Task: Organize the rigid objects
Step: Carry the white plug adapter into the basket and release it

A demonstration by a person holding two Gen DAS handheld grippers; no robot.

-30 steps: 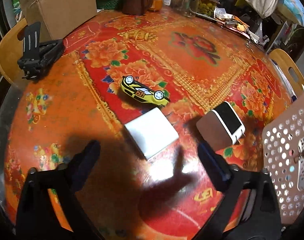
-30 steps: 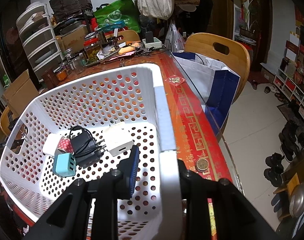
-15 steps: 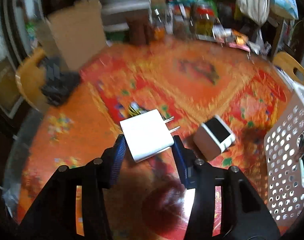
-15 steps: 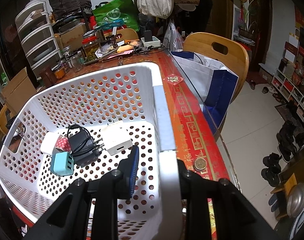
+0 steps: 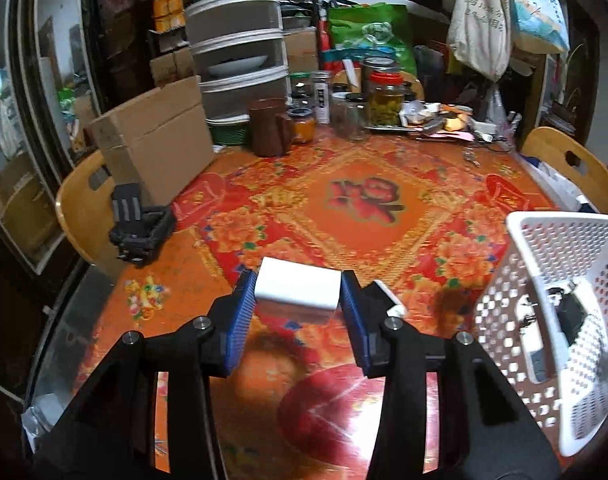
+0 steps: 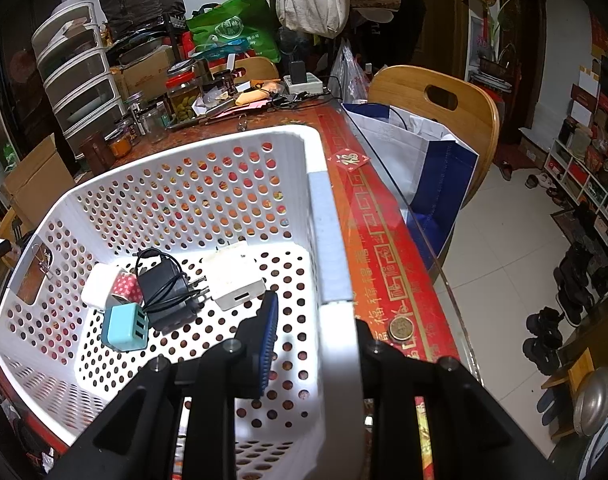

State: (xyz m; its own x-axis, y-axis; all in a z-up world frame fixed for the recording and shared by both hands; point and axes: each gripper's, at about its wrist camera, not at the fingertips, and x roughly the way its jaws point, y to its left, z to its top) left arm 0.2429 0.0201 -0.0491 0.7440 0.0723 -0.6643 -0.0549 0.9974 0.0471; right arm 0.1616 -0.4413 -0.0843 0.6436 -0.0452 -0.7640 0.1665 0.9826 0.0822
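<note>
Closing left gripper [image 5: 298, 298] on white charger [image 5: 297, 289], pads pressing both sides (basket [image 5: 559, 224] at three o'clock). Right gripper [image 6: 315, 312] clamped on basket wall.

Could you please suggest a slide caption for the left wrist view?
Left gripper closing on a white charger above the red floral table, white perforated basket at right.

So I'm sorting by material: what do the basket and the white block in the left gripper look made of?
The basket looks like moulded white plastic: thin, even walls with rows of punched round holes. The white block looks like smooth, slightly glossy plastic, probably a charger casing; its plain faces catch soft highlights.
</note>
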